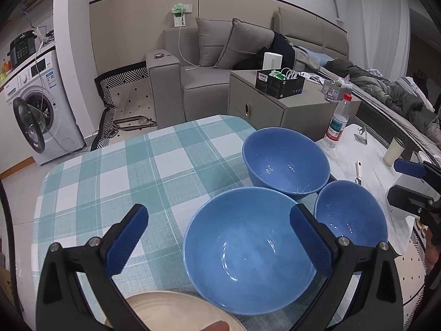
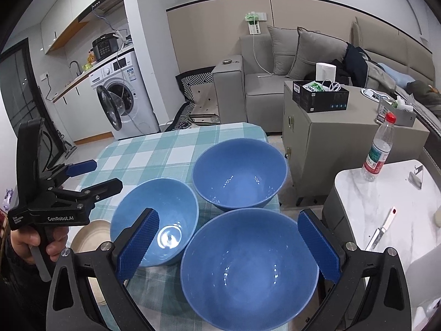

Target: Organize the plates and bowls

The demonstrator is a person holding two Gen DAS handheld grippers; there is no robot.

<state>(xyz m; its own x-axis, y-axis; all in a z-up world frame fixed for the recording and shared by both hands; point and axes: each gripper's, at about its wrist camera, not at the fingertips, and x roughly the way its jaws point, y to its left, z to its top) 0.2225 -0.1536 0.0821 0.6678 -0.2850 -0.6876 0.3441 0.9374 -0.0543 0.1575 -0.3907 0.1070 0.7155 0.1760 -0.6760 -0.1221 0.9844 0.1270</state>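
Three blue bowls stand close together on the checked tablecloth. In the left wrist view the near bowl sits between my open left gripper's pads, off to the right; the far bowl and the right bowl lie beyond. A cream plate lies under the left gripper. In the right wrist view my open right gripper hovers over the near bowl, with the left bowl and far bowl behind. The plate shows at left, below the left gripper.
A white marble side table stands to the right with a water bottle, a knife and a cup. A grey cabinet and sofa stand behind. The washing machine is far left.
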